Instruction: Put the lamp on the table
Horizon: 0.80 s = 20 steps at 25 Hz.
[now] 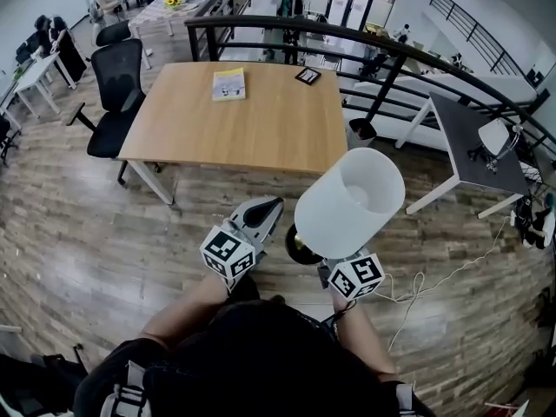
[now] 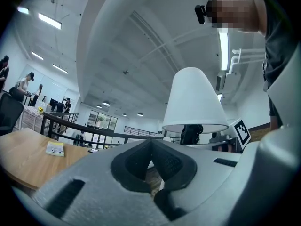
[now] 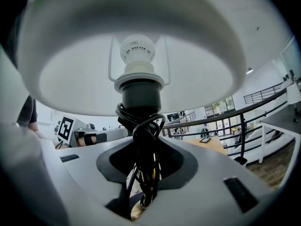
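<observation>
Above the wood floor, just short of the near edge of the wooden surface, the lamp is carried upright in the right gripper. This gripper's jaws stand partly apart and clamp the dark stem, around which the black cord is wound; the white shade and bulb rise over them. Beside it, the left gripper is closed tip to tip and holds nothing. On the surface's far side lie a yellow booklet and a small dark item; a black office chair stands at its left.
</observation>
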Motion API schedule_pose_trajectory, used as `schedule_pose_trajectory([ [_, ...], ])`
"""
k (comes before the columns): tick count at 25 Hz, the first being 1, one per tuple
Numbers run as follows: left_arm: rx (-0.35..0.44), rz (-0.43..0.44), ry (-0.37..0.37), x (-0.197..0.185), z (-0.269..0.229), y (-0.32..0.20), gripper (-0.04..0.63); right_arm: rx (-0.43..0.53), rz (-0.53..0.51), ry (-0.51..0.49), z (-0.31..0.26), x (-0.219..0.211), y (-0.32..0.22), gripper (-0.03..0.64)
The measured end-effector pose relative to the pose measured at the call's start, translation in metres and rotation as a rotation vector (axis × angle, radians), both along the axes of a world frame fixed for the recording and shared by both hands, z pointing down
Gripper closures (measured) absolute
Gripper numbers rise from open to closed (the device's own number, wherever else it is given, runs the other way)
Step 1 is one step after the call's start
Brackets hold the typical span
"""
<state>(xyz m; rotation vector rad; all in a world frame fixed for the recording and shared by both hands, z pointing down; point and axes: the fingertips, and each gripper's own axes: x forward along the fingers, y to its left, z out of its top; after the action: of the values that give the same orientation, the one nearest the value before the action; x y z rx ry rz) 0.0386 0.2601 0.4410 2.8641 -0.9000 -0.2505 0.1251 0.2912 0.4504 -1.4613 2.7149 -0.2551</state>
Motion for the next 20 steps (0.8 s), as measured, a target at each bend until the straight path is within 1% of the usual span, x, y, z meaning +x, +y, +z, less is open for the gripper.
schedule_pose_trajectory([
  [9,-0.001,0.014,0.009,0.010,0.003,-0.036,0.588,-0.013,0.026,0.000,0.006,0.009,-0.031,0.502],
  [16,0.007,0.020,0.009,0.004,0.006,-0.066,0.588,-0.012,0.023,0.003,0.011,-0.001,-0.061,0.502],
  [20,-0.009,0.032,0.010,-0.008,0.010,-0.109,0.588,-0.021,0.027,0.002,0.013,-0.016,-0.103,0.502],
])
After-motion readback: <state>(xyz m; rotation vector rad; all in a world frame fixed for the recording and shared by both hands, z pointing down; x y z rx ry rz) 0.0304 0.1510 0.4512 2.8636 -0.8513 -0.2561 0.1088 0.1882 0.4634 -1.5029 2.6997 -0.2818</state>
